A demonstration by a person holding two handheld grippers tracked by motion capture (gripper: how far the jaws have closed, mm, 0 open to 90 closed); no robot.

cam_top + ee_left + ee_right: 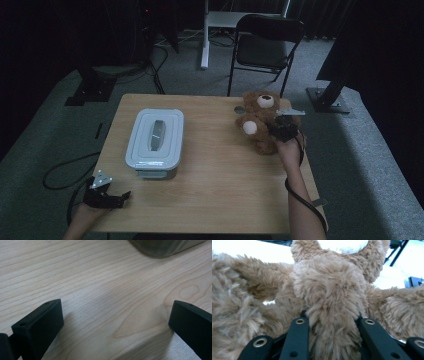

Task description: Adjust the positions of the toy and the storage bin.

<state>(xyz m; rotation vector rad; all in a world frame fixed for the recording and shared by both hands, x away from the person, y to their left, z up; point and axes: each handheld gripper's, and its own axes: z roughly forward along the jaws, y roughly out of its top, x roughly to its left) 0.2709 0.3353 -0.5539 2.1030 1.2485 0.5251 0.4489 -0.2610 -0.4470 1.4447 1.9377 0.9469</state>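
Brown fur crowded my right gripper view: the bear (329, 302) was pinched between the two black jaws, its plush bulging up between them, so I read the right gripper (332, 325) as clamped on the bear. Which part of the bear I had, a limb or the body, I could not tell from that close; the jaw tips were buried in the fur.

From the high view the bear (260, 122) sat near the table's far right corner, pale muzzle and one pale paw pad facing the camera. My right gripper (284, 129) and its grey plate covered the bear's right side, and the room was dim enough that the bear's lower half ran together with the black gripper. Whether the bear rested on the table (220, 165) or hung just off it, I could not make out.

My left gripper (107, 195) lay at the table's near left corner, close to the near edge. In its own view the jaws stood wide apart with bare wood (112, 302) between them, nothing held. A blurred grey corner at the top of that view was cut off by the frame; I took it for the box (165, 247).

The grey box (155, 142), lid on, stood on the table's left half, just beyond the left gripper and well apart from the bear.
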